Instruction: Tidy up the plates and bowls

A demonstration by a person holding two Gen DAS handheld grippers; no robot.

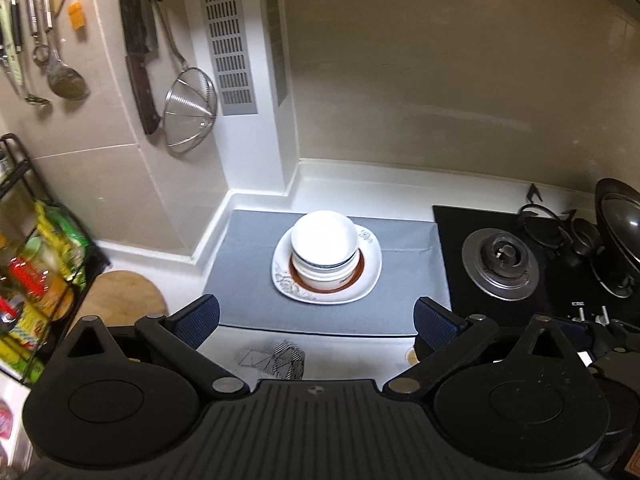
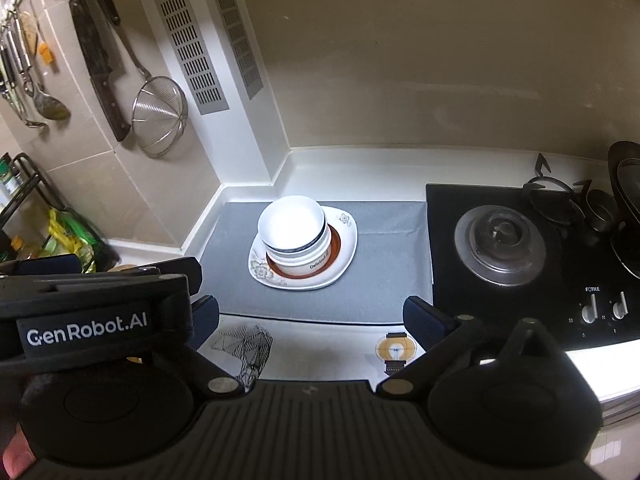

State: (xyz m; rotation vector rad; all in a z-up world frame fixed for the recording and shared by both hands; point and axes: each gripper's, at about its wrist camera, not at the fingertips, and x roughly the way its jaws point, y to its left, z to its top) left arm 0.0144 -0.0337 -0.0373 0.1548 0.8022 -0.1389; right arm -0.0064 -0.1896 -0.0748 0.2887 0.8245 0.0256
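Observation:
A stack of white bowls (image 1: 324, 244) with dark rim lines sits on a brown-rimmed plate, which rests on a white flowered plate (image 1: 368, 270); all stand on a grey mat (image 1: 240, 272). The stack shows in the right wrist view too (image 2: 292, 232), on the flowered plate (image 2: 344, 240). My left gripper (image 1: 316, 320) is open and empty, held back from the stack near the mat's front edge. My right gripper (image 2: 312, 320) is open and empty, also in front of the mat (image 2: 224, 256). The left gripper's body shows at the left of the right wrist view.
A black gas hob (image 1: 500, 264) with a burner lies right of the mat, a dark wok (image 1: 618, 232) behind it. Knives, a strainer (image 1: 190, 112) and ladles hang on the left wall. A black rack (image 1: 36, 264) of packets stands far left, a wooden board (image 1: 120, 296) beside it.

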